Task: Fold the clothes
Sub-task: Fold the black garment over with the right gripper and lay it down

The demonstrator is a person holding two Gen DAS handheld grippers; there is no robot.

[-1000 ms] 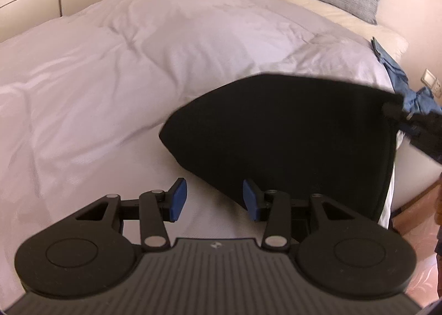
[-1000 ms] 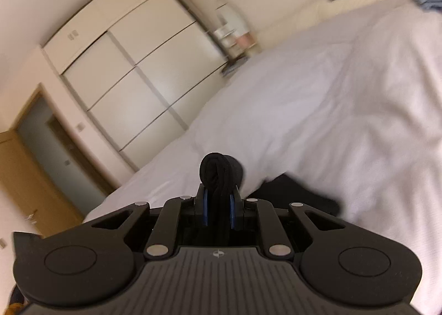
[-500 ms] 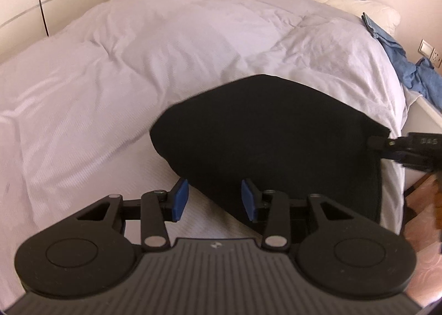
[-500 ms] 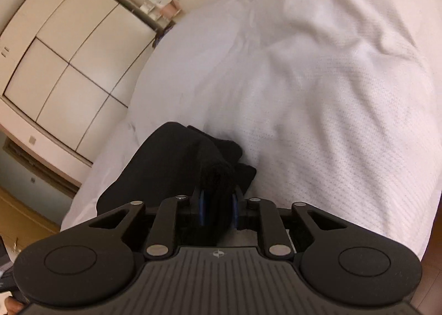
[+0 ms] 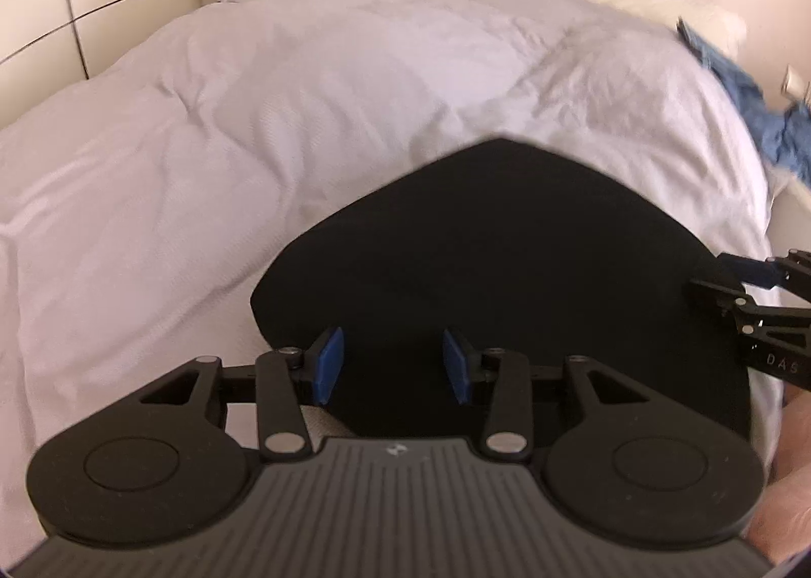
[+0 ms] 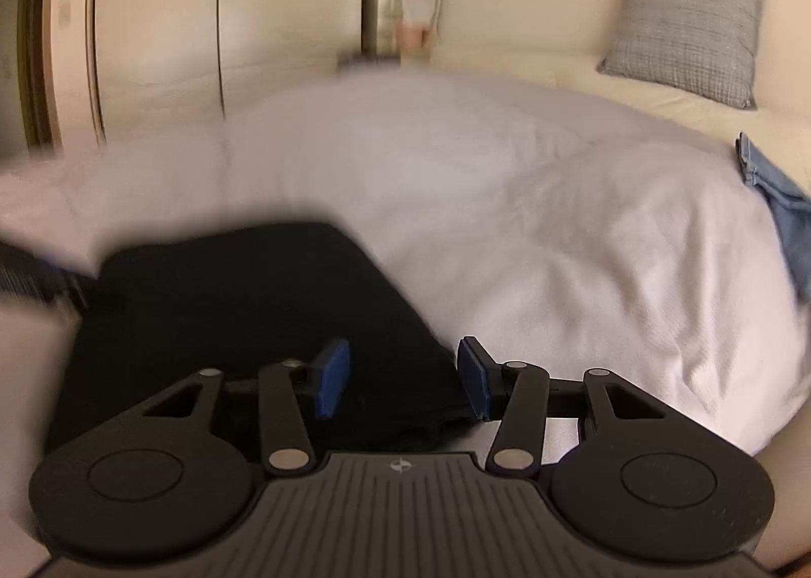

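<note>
Black cloth, a folded garment point(image 5: 507, 264), lies flat on the white duvet point(image 5: 304, 122) of the bed, near the bed's close edge and toward its right side in the left wrist view. The left claw point(image 5: 393, 373) hangs over the near edge of this garment with its blue pads point(image 5: 328, 370) apart; the dark cloth shows in the gap, but the pads do not press on it. The right claw point(image 6: 403, 378) has just been opening, and its pads now stand apart as well, the right corner of the garment point(image 6: 243, 304) lying loose between them and under them, not gripped. In the left wrist view the right claw point(image 5: 730, 276) comes in from the right side, at the right edge of the garment. A blue denim piece point(image 6: 780, 213) lies at the far right side of the bed, well apart from the black garment. A grey pillow point(image 6: 684, 31) stands at the head of the bed. The right wrist picture is blurred.
</note>
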